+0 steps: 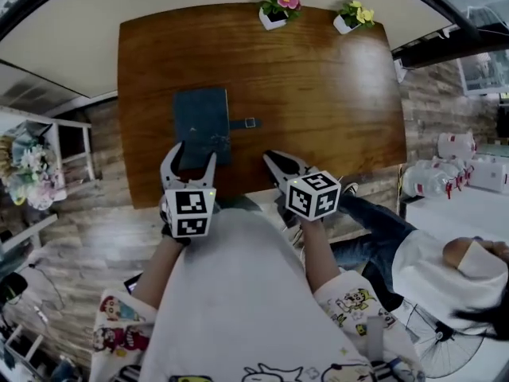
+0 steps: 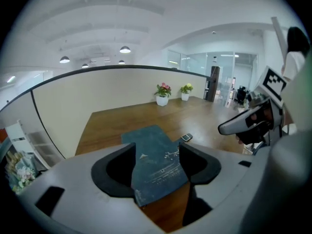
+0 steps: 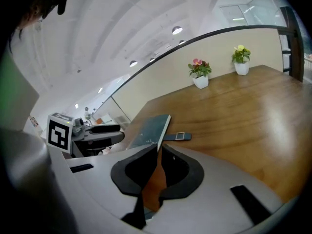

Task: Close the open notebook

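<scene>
A dark teal notebook [image 1: 200, 122] lies flat on the brown wooden table [image 1: 318, 78] with its cover down; white page edges show in the right gripper view. Its strap with a buckle [image 1: 242, 123] sticks out to the right on the wood. My left gripper [image 1: 194, 153] is open and hovers over the notebook's near edge, with the cover [image 2: 153, 155] showing between the jaws but untouched. My right gripper [image 1: 269, 157] is shut on nothing, over the table's front edge to the right of the notebook [image 3: 151, 130]. The strap [image 3: 178, 136] lies just beyond it.
Two small white flower pots [image 1: 276, 10] [image 1: 352, 16] stand at the table's far edge. A white shelf unit [image 1: 48, 142] is on the floor to the left. To the right are packed bottles [image 1: 445, 173] and a seated person [image 1: 445, 269].
</scene>
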`<action>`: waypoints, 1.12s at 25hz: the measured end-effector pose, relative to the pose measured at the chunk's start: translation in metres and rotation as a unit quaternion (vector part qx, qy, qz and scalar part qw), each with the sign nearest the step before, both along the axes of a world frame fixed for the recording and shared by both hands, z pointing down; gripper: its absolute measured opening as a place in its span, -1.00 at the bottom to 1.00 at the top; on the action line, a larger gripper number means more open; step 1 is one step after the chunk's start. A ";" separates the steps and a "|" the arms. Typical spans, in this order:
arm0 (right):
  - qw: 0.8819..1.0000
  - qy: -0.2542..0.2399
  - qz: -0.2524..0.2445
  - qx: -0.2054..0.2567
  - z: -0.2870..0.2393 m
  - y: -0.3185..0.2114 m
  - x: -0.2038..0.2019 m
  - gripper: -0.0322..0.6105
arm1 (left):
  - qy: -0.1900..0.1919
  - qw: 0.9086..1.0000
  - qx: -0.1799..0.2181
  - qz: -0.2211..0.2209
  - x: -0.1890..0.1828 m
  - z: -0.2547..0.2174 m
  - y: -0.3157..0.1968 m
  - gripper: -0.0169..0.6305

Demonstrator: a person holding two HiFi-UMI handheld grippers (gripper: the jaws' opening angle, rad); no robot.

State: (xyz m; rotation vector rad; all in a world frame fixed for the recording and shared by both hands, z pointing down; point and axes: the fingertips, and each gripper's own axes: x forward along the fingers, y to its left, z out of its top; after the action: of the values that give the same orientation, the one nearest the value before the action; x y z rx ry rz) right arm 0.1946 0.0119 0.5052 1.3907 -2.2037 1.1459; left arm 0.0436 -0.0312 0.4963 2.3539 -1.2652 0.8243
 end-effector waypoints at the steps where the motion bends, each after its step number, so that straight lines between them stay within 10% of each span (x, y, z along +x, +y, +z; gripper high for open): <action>1: 1.000 0.002 -0.008 0.005 -0.003 -0.004 -0.005 -0.83 | 0.005 1.000 0.004 -0.009 -0.006 -0.005 -0.004 -0.16; 16: 0.979 0.046 -0.087 0.180 -0.104 -0.076 -0.061 -0.83 | 0.106 0.987 0.074 -0.090 -0.067 -0.094 -0.051 -0.43; 28: 0.957 0.060 -0.064 0.275 -0.166 -0.094 -0.061 -0.83 | 0.176 0.975 0.119 -0.072 -0.072 -0.151 -0.061 -0.82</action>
State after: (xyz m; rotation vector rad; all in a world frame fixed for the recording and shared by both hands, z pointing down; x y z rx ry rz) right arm 0.1338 -0.0821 0.3396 1.4294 -2.5878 0.3944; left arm -0.0284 -0.0920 0.3456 2.4115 -1.4169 0.2055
